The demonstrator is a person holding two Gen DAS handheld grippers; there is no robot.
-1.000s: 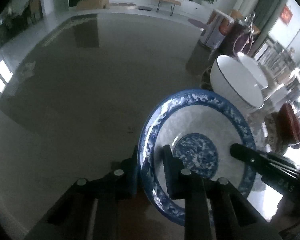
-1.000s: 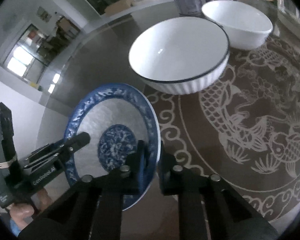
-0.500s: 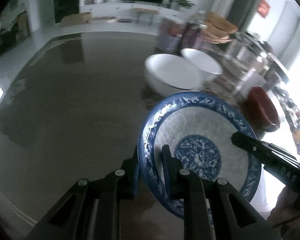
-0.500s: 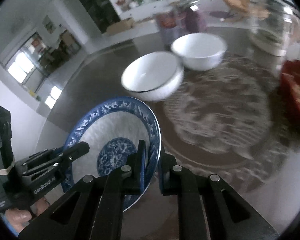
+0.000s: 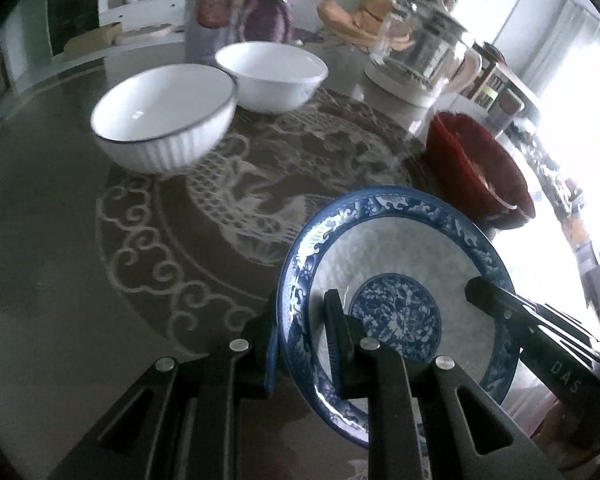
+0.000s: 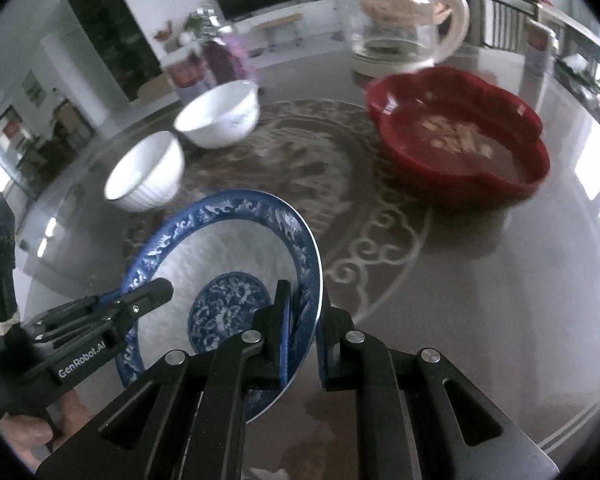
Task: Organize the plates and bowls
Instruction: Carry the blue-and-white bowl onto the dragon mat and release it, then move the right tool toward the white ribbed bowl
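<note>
A blue-and-white patterned plate is held in the air above the table by both grippers. My left gripper is shut on its left rim. My right gripper is shut on its right rim; the plate also shows in the right wrist view. The right gripper's fingers show at the plate's far side in the left wrist view, the left gripper's in the right wrist view. Two white bowls stand side by side at the back: a ribbed one with a dark rim and a plain one.
A red lobed dish with some food sits to the right. A glass jug on a white base stands behind it. A can and a purple bag stand behind the bowls. The round table has a patterned centre.
Both grippers carried the plate to the right over the table. The white bowls have shifted left in view and farther away, and the red dish and glass jug have come into view.
</note>
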